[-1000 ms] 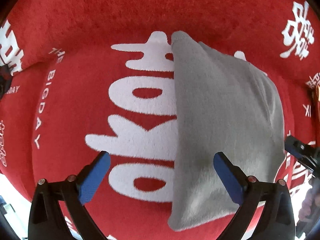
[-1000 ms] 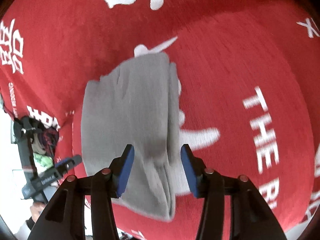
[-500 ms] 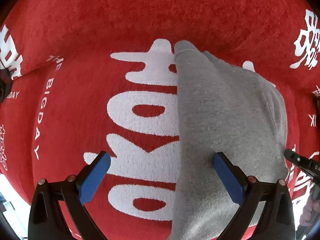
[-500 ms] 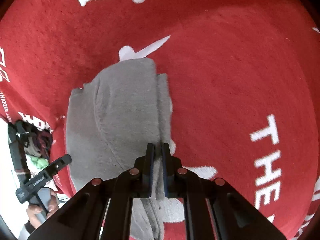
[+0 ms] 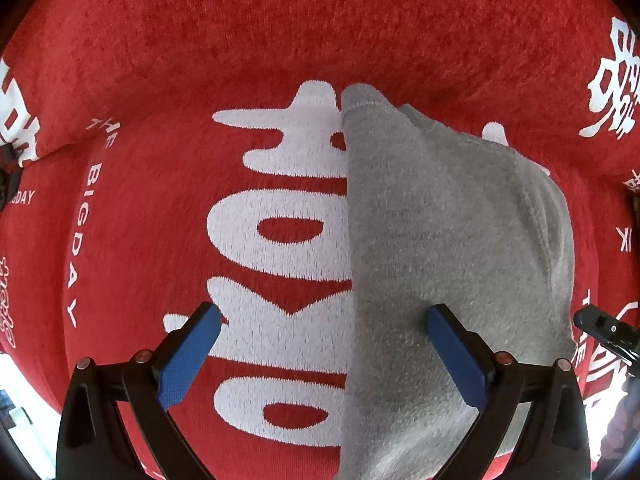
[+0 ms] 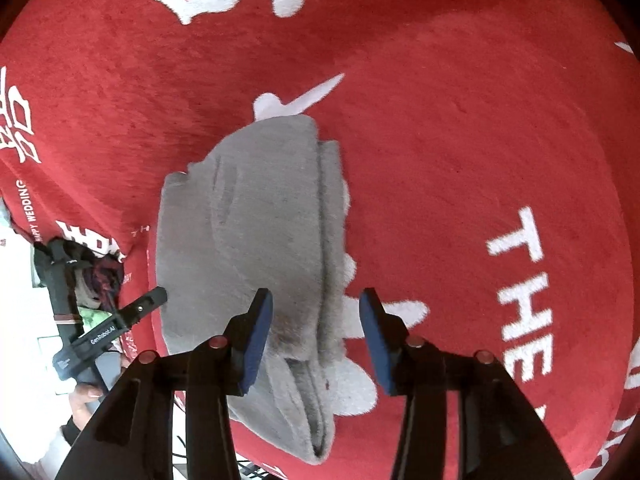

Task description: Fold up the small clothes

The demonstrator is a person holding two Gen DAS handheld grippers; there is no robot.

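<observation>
We see the folded grey fleece garment [image 6: 248,248] lying on the red plush blanket with white lettering [image 6: 460,140]. Our right gripper [image 6: 316,336], jaws opening, straddles its edge; our left gripper [image 5: 322,354] hangs spread wide above it.

Grey garment on red lettered blanket
Plain grey garment [image 5: 432,240] lies on a red blanket [image 5: 280,40] patterned with white characters and lettering.

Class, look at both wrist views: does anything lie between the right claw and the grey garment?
Nothing visible does. The right claw hangs right over the garment, its jaws opening with the folded edge between them, on the red blanket.
</observation>
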